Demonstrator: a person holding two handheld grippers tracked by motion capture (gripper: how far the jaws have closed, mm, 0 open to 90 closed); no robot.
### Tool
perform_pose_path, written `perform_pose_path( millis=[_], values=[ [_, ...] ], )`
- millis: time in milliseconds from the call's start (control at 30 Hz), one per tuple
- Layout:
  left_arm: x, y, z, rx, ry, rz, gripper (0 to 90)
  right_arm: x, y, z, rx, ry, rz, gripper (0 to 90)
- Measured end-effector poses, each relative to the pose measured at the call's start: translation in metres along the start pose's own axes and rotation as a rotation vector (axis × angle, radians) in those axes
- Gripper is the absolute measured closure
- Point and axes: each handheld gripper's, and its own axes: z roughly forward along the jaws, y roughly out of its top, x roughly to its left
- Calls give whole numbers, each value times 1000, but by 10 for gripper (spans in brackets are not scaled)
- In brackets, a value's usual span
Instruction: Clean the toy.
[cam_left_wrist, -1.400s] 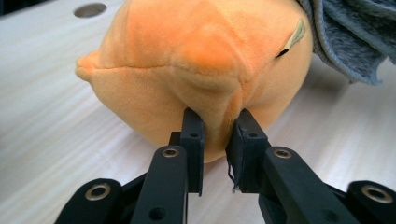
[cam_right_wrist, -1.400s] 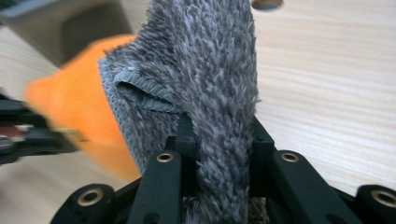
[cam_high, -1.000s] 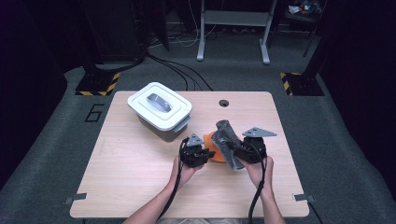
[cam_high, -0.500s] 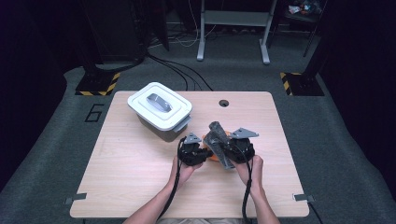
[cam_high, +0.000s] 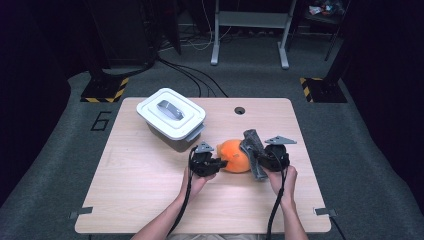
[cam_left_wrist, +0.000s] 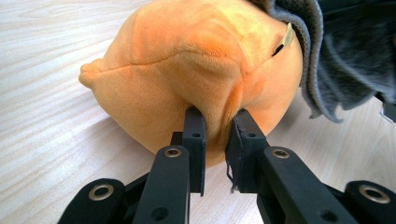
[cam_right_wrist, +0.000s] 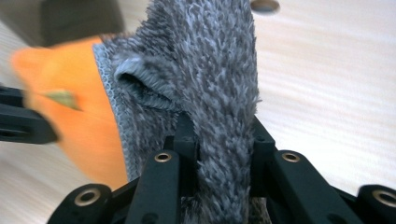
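Orange plush toy (cam_high: 235, 155) is lying on the tabletop (cam_high: 140, 190) in the high view, between the two grippers, with the left gripper (cam_high: 216, 163) pinching its near side and the right gripper (cam_high: 260, 159) bringing a grey fuzzy cloth (cam_high: 252, 150) against its other side. White lidded bin (cam_high: 171, 118) is sitting shut behind them, its contents hidden. Left gripper view: the fingers (cam_left_wrist: 195, 140) are clenching a fold of orange plush, the cloth draping the toy's far end. Right gripper view: the fingers (cam_right_wrist: 184, 140) are gripping the bunched cloth, the toy just beside it. Judging by this, wiping or wrapping is only getting started; most of the toy is showing bare.
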Motion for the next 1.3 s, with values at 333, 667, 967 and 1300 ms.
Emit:
perform_pose_path(
  millis=[333, 667, 967, 1300],
  values=[
    [0, 0, 0, 1, -2, 3, 782, -10, -4, 2, 17, -6, 33, 714],
    [0, -1, 0, 2, -6, 27, 782, 39, 17, -23, -67, 81, -87, 712],
    [1, -2, 0, 5, -15, 25, 781, 64, 20, -4, -25, 111, -152, 711],
    [0, -2, 1, 4, -19, 26, 782, 42, 15, -11, -31, 84, -104, 712]
  ],
)
